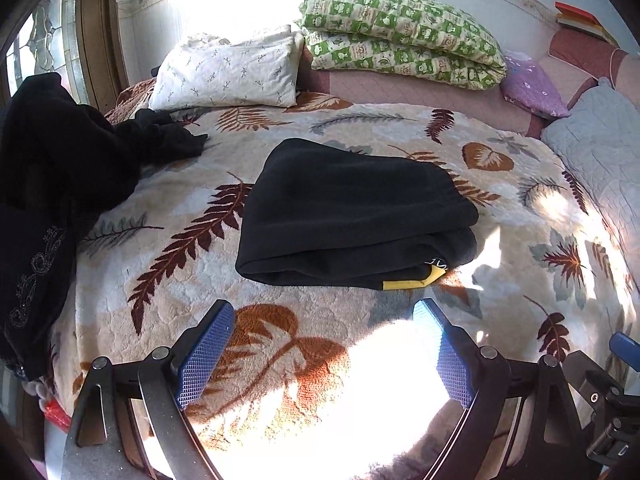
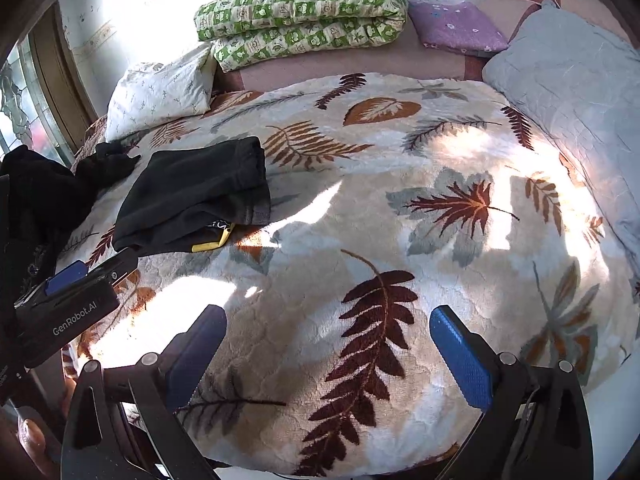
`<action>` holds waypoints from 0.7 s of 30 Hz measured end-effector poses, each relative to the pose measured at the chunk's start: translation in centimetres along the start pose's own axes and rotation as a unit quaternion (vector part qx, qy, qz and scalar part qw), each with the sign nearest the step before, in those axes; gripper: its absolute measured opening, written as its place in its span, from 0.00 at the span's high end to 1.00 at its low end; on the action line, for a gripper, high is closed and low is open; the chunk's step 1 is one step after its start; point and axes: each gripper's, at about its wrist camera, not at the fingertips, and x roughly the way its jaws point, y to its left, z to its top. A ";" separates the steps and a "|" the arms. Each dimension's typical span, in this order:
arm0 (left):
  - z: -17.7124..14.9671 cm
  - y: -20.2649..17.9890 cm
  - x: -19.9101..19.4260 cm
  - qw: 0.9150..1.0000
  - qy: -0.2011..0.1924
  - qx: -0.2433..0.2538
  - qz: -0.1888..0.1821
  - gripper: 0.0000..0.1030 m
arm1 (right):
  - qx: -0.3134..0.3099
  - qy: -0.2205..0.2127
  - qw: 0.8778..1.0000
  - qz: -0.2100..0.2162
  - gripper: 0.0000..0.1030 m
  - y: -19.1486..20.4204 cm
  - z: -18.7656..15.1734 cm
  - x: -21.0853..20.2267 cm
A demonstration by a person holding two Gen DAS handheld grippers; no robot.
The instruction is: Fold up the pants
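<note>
Already the black pants [image 1: 356,216] lie folded into a compact bundle mid-blanket [image 1: 304,360], yellow tag at the near edge, so your job looks about done. Your left gripper [image 1: 324,320] and right gripper [image 2: 326,328] both hang wide open and empty, short of the bundle.

Folded pants [image 1: 352,216] lie mid-bed on the blanket [image 1: 280,360], a clothes heap [image 1: 60,160] to their left, pillow [image 1: 228,72] and folded quilt [image 1: 400,32] behind, both grippers before them
</note>
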 end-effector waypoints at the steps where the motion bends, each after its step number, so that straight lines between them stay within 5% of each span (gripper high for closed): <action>1: 0.0 -0.2 0.0 1.000 0.000 0.001 -0.002 0.11 | 0.000 0.001 1.000 0.000 0.01 0.0 0.0 0.0; 21: -0.2 -1.0 0.1 1.000 -0.011 0.017 -0.017 0.13 | 0.008 0.018 1.000 -0.004 0.01 -0.6 -0.1 0.8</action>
